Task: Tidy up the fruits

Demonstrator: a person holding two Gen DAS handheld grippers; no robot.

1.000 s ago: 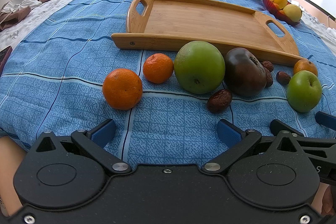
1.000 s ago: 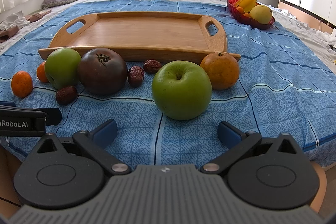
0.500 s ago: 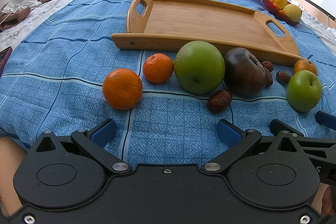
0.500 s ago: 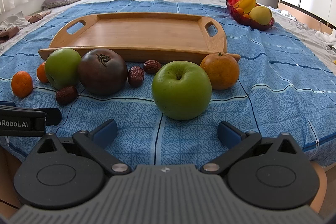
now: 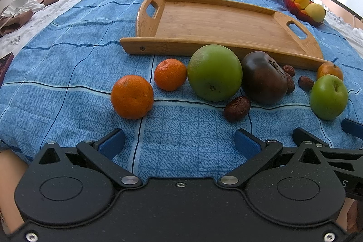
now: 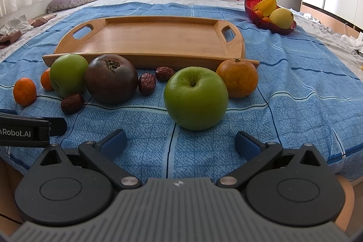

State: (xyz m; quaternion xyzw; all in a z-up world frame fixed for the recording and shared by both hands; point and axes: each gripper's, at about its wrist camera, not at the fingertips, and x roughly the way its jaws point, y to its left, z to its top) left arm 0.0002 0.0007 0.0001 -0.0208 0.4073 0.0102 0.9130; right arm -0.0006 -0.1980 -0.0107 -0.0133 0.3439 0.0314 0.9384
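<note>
Fruits all on bed, in row along near edge of wooden tray; tray bare, so I judge sorting not started. Green apple nearest my right tongs, glossy, stem up. Orange just right behind it. Dark tomato, second green apple, two mandarins, three dates to left. Left tongs spread wide, empty; right tongs likewise. Red bowl far right, already holding fruit.

Blue checked bedspread, honey-brown wooden tray — green apple, dark purple tomato, red bowl.
</note>
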